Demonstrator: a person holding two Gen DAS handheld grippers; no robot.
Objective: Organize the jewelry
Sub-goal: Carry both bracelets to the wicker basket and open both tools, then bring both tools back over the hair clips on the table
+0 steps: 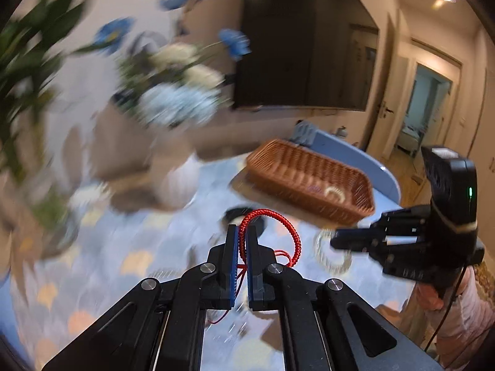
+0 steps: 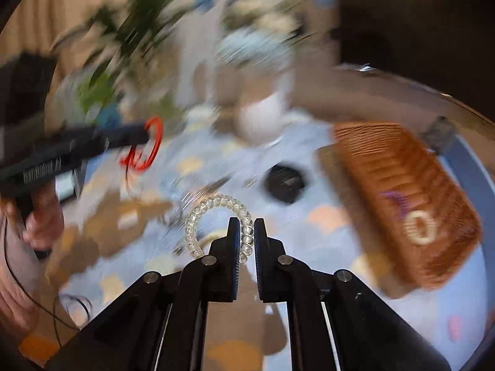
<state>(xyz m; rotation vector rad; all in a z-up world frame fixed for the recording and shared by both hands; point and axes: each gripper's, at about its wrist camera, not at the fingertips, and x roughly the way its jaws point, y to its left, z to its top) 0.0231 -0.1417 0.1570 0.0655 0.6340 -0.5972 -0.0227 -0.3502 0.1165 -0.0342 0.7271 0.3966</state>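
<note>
The left gripper [image 1: 243, 232] has its fingers [image 1: 230, 247] drawn narrow and clamped on a red braided cord bracelet [image 1: 283, 225]; the loop rises past the fingertips and curls off to their right, with loose red strands trailing below between the pads. The right gripper [image 2: 246, 225] is likewise pinched narrow on a clear beaded bracelet [image 2: 213, 207], whose arc bows up and to the left of the fingertips. Both bracelets hang lifted off the surface [image 2: 324, 247], which wears a blue cloth with pale patches.

Ahead and to the right of both pairs of fingers stands a woven brown basket [image 1: 312, 179] on a wooden board, its long rim open on top. Inside it, near the end closer to the grippers, lie a pale ring-shaped piece [image 2: 422, 225] and something purple [image 2: 399, 201], too blurred to name. The stretch of cloth between the fingertips and the basket's near wall holds only a dark round object [image 2: 284, 184], just ahead of the fingers.

From the left wrist view, the right gripper [image 1: 340, 242] comes in from the right side, its tips close beside the basket's near corner. Past the basket, the curved edge of the surface [image 1: 386, 173] drops away toward a hallway. To the left, flowers [image 1: 182, 92] and leafy plants [image 1: 24, 61] crowd the far side, heavily smeared by blur.
</note>
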